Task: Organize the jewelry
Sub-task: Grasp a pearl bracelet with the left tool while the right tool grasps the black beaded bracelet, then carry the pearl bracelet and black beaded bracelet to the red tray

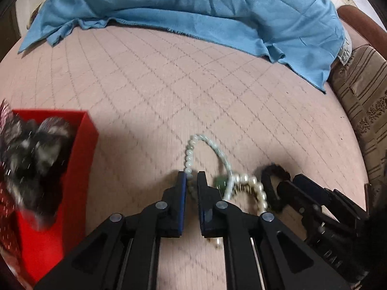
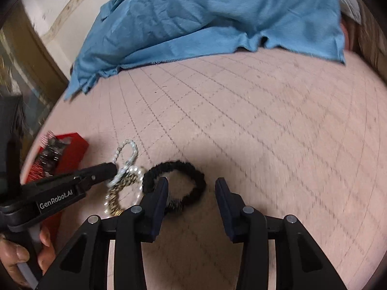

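The left tool [image 1: 191, 177] was clamped on a pale green beaded bracelet [image 1: 205, 147], whose loop stood out beyond the fingertips. The right tool [image 2: 191, 184] stood with jaws wide apart over a black fuzzy fabric hair tie [image 2: 176, 169] and held nothing. White lettering on the left tool's side, seen only from the right wrist, read "GenRobot.AI". A white pearl bracelet [image 1: 256, 188] and a gold-and-black chain bracelet [image 2: 116, 195] lay tangled just beside the hair tie. All rested on a pink quilted bed cover [image 1: 169, 84]. A red rectangular box [image 1: 79, 149] holding blurred dark items lay to the left. A blue crumpled cloth [image 1: 193, 4] lay farthest.
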### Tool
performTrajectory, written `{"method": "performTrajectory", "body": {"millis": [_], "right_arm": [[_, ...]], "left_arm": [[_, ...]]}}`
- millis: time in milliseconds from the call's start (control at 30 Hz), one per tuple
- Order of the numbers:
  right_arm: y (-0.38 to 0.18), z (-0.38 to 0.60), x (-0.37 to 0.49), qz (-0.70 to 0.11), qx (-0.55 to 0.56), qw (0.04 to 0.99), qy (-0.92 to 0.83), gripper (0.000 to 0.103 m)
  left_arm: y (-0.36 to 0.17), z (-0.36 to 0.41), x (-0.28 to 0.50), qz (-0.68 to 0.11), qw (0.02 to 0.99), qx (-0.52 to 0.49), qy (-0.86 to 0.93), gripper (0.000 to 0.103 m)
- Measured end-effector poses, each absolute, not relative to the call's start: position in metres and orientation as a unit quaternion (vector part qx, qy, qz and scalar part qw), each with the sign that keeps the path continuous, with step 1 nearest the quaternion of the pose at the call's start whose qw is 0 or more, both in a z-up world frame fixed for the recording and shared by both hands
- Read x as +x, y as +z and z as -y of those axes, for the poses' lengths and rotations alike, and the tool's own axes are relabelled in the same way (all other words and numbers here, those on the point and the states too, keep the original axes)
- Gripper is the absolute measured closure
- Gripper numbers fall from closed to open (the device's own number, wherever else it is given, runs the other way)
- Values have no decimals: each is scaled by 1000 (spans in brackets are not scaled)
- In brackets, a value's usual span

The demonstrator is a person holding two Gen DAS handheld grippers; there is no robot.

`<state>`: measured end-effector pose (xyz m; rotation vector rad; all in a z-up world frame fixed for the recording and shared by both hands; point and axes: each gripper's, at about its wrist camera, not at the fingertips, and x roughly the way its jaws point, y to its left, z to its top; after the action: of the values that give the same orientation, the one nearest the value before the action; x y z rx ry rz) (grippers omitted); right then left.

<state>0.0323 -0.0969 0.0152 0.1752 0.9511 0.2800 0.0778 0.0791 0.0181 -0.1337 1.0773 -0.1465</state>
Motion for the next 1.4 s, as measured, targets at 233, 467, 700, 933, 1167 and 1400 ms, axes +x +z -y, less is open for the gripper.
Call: {"method": "performTrajectory", "body": {"millis": [233,467,700,933,1167,1400], "right_arm": [[14,88,35,-450,41,884,116,93],[32,111,9,-434,87,888,122,94],[45,126,-32,-421,125,890,126,94],[52,128,-63,-420,134,889,128,94],[57,124,-92,-422,138,887,130,94],[63,113,-119,-423,143,884,136,94]], "left_arm": [[17,-62,77,-495,866,-10,-68,98],[32,-71,59,-490,867,-35,-82,98],[68,-82,22,-468,875,-71,-101,98],[101,-94,-31,-439,887,-78,-122,98],[121,-112,-80,-423,896,-73,-114,98],[136,-120,-118,-401,912,-35,-79,98]]}}
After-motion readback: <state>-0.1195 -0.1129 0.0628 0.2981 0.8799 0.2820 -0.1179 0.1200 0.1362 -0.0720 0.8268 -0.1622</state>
